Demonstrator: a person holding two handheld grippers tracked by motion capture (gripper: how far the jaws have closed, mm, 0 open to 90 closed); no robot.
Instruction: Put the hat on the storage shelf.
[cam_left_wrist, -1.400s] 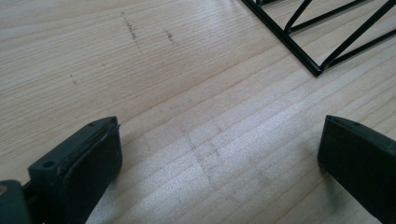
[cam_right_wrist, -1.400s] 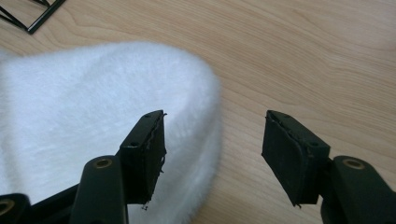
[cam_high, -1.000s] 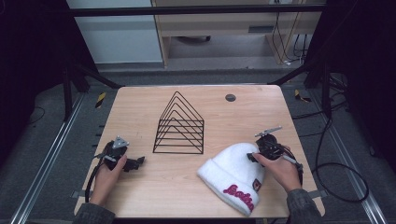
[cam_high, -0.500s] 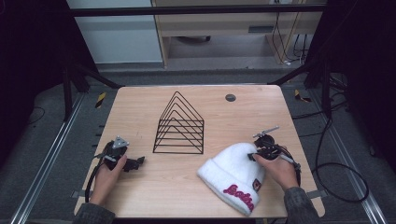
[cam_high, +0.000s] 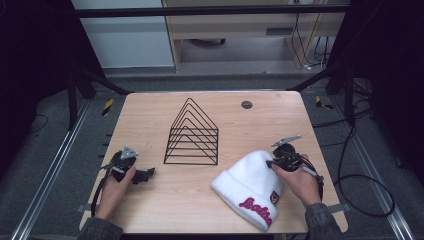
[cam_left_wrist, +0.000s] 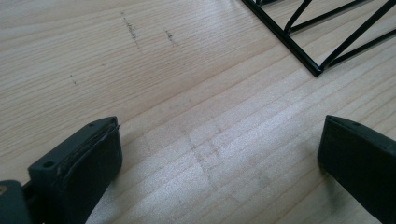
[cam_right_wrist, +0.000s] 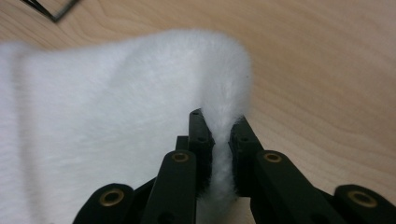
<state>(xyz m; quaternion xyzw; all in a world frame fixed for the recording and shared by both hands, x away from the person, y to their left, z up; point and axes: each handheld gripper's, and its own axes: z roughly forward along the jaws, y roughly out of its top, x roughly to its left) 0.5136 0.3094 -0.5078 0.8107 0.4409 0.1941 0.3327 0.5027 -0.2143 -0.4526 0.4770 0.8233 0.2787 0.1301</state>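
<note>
The right tool (cam_right_wrist: 222, 140) has just closed on a fold of the white beanie (cam_right_wrist: 116, 93); the left tool (cam_left_wrist: 219, 158) gapes wide. Next, probably lifting toward the wire rack (cam_high: 192, 135).

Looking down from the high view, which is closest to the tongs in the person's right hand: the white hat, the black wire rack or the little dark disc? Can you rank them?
1. White knitted beanie with red lettering: pinched in the right tongs, front right of the table.
2. Black wire triangular rack: mid-table, to the tongs' left.
3. Small dark round disc: near the far edge.
</note>
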